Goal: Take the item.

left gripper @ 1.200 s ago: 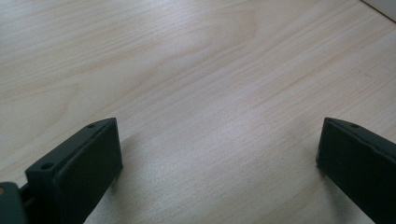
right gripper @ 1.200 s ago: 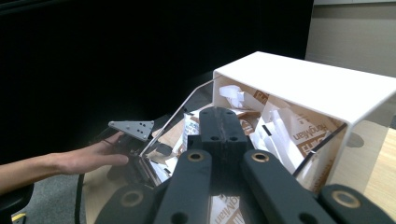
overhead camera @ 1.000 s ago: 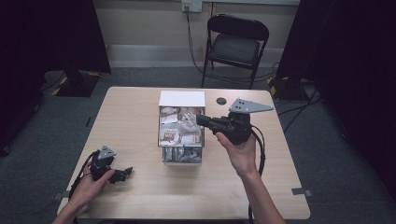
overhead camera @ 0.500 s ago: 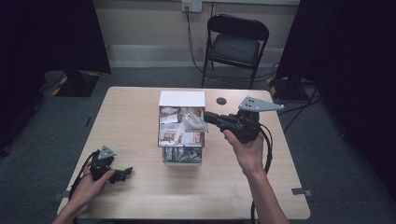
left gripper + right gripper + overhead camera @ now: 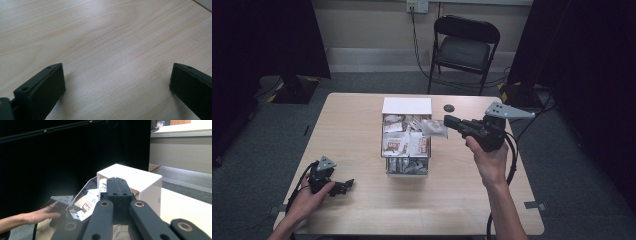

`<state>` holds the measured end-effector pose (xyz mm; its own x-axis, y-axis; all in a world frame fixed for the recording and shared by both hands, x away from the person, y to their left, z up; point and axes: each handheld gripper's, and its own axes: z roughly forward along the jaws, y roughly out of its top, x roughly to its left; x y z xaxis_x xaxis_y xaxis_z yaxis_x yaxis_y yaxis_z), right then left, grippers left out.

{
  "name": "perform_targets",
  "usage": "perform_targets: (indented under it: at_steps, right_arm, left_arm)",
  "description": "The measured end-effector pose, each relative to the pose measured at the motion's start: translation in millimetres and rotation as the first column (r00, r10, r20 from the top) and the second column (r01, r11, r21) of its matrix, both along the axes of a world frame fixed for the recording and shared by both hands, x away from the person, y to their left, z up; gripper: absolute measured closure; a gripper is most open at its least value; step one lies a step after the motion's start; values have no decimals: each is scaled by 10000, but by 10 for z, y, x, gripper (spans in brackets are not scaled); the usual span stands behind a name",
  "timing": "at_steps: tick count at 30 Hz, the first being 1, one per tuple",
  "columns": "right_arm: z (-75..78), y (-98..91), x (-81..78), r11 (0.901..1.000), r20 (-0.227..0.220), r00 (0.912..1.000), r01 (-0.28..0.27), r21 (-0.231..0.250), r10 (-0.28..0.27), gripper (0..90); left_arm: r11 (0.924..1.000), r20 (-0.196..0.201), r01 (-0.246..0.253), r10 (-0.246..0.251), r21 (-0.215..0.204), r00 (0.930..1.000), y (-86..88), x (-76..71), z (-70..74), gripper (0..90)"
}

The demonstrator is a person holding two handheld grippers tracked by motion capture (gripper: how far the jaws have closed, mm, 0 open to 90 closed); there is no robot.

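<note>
A clear-walled box (image 5: 386, 150) with a white far section (image 5: 407, 105) stands mid-table, holding several sachets and packets. My right gripper (image 5: 448, 122) hovers just right of the box, shut on a small pale packet (image 5: 433, 128) that hangs over the box's right edge. In the right gripper view its jaws are pressed together (image 5: 120, 185) and point at the white section (image 5: 140, 180); the packet is hidden under them. My left gripper (image 5: 346, 185) rests on the table at the near left, open, with bare wood between its fingers (image 5: 47, 85).
A small dark disc (image 5: 449, 108) lies on the table behind the right gripper. A folding chair (image 5: 465, 47) stands beyond the far edge. The other hand (image 5: 37, 216) with its gripper shows past the box in the right gripper view.
My right gripper has drawn back to the right from over the box, carrying the pale packet out with it. The left gripper has stayed put.
</note>
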<state>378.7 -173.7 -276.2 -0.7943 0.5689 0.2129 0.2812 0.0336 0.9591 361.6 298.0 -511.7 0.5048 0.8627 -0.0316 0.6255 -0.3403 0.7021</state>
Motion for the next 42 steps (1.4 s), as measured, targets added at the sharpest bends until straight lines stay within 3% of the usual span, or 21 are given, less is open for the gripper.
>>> perform_targets:
  at_steps: [20,34,42]
  right_arm:
    - [-27,-360,21,9973,-43,9974,727,122,-726,900]
    - [-255,-538,176,9896,-450,9886,1429,-180,-1436,900]
    - [-422,-578,268,9837,-708,9824,1685,-633,-1728,900]
  left_arm:
    - [10000,-3,3,-3,-1,10000,0,0,0,0]
    - [10000,-1,1,-1,0,10000,0,0,0,0]
    - [10000,0,2,-2,1,10000,0,0,0,0]
